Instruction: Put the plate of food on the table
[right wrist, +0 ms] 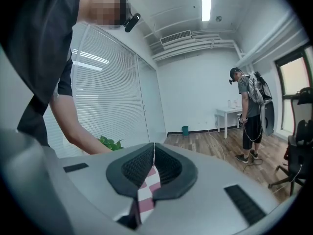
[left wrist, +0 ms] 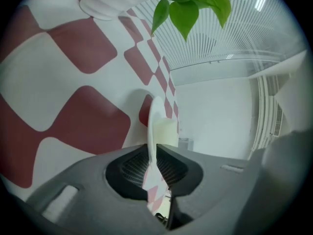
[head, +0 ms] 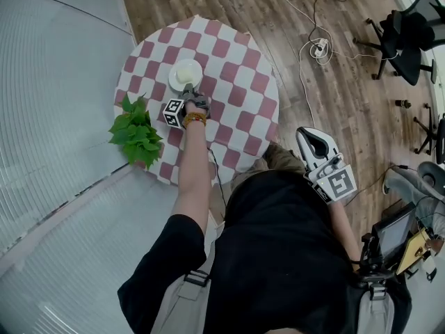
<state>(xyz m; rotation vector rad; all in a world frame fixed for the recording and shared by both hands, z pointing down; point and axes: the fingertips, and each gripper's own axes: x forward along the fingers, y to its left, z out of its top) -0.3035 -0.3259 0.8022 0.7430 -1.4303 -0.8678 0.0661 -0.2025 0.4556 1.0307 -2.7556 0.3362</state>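
The left hand-held gripper (left wrist: 152,156) pinches the near rim of the round white plate (head: 197,67) of pale food (head: 185,74), probably to carry it level; the plate is low over the round red-and-white chequered desk (head: 236,82), upper left of the head view; the right hand-held gripper (head: 311,138), closed on nothing, hangs clear at lower right.
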